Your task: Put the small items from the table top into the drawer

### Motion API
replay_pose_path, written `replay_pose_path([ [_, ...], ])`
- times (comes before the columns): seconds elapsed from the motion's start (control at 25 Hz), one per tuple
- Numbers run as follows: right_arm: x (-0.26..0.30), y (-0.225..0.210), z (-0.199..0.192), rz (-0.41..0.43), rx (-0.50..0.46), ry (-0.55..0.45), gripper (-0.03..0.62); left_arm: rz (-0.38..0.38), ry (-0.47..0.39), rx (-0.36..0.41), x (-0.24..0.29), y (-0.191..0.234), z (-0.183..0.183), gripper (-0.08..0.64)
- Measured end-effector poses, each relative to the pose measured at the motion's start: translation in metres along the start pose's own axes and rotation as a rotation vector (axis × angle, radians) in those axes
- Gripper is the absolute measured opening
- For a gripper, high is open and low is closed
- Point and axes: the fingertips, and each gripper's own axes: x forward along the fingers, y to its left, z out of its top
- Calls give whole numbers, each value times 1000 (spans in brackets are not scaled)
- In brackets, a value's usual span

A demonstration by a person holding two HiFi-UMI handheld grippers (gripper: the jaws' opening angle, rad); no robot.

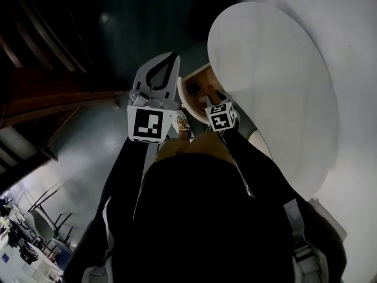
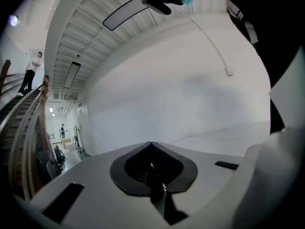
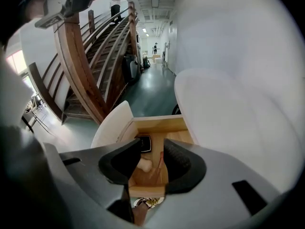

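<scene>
The left hand-held gripper (image 2: 151, 146) is held out nearly level at the left, away from the work. Its jaws are pressed together with nothing between them, and it faces a plain white wall.

Right of it, the wooden drawer (image 3: 157, 124) stands pulled out from under the round white surface (image 1: 277, 81). A dark square item (image 3: 143, 143) lies near the back of the drawer, and a small pale item (image 3: 144, 164) lies on its floor nearer the front.

The right hand-held gripper (image 3: 152, 147) tilts steeply down over the open drawer. Its jaws stand partly apart and grip nothing. The pale item shows in the gap between them but lies below, resting on the wood with the pads clear of it.

This looks like the drop-off step, with the pale item probably just placed in the drawer. The next move calls for raising the right hand-held gripper straight out so the jaws do not catch the drawer's walls. It would then swing right over the surface to look for another small item. None shows on the visible part of the surface, so pushing the drawer shut may be all that remains.
</scene>
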Motion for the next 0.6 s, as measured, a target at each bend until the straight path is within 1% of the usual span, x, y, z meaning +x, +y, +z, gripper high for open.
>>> replay_pose_path([
  [0.36,-7,1,5,-7,7,-28,164,-10,-6,-1,-2,0,2,15],
  [0.6,-22,3,31,-17,1,-113,164,-18,-25,1,-2,2,5,15],
])
